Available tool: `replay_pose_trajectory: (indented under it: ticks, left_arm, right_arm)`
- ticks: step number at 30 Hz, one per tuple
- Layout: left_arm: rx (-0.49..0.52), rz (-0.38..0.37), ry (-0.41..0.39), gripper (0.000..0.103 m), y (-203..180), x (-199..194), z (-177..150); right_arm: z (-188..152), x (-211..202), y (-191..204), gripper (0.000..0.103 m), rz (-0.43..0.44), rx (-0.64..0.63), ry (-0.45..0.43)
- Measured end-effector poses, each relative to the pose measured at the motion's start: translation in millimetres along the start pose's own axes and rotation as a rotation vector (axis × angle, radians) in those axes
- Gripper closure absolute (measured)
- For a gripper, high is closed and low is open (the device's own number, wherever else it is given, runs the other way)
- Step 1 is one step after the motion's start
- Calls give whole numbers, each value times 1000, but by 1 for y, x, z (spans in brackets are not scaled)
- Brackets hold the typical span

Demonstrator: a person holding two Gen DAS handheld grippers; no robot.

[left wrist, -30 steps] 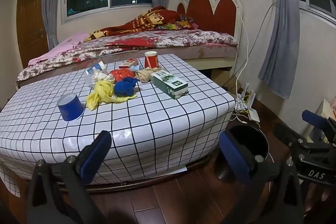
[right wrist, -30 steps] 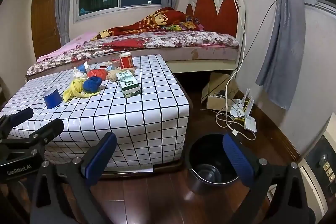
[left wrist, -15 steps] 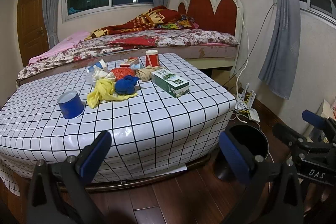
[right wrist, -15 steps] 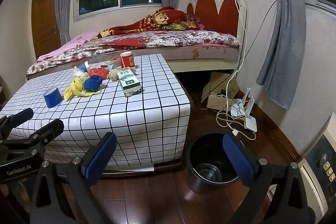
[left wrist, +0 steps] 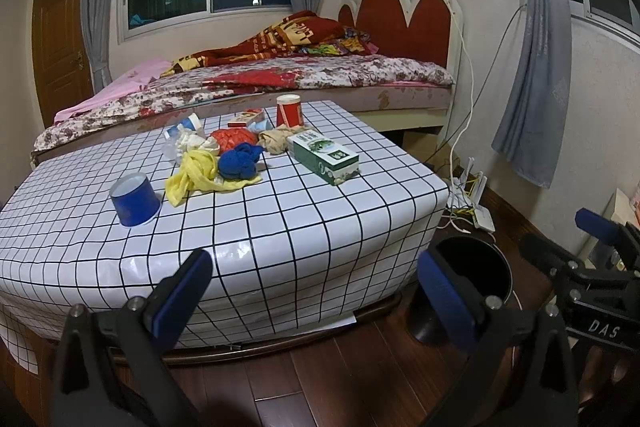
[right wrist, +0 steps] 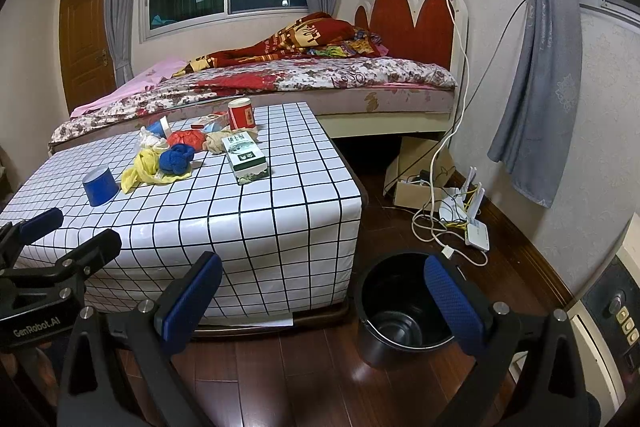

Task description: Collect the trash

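Trash sits in a loose heap toward the far side of the surface (left wrist: 280, 227), which is covered in a white grid-patterned cloth. A green-and-white carton (left wrist: 323, 157) lies flat near the right edge. Beside it are a blue rag (left wrist: 239, 163), a yellow rag (left wrist: 196, 175), a red wad (left wrist: 233, 139) and a red cup (left wrist: 289, 111). A blue cup (left wrist: 134, 201) stands upside down, apart, toward the left. A black bin (right wrist: 404, 311) stands on the floor by the near right corner, seemingly empty. The left gripper (left wrist: 316, 291) and right gripper (right wrist: 326, 297) are both spread wide, holding nothing.
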State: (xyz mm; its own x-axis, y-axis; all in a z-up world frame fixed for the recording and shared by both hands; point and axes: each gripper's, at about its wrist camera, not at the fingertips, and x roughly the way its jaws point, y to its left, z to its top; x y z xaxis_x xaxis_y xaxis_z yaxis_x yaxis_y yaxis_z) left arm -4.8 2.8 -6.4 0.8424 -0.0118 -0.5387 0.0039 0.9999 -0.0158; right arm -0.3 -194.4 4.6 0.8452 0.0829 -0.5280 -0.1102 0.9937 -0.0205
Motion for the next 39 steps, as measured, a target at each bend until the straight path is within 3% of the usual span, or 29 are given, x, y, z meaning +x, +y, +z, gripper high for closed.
replay_pose_trajectory:
  ticks: [39]
  left_arm:
    - [4, -4, -4, 1, 0, 0, -1]
  right_arm:
    - [0, 1, 0, 1, 0, 1, 1]
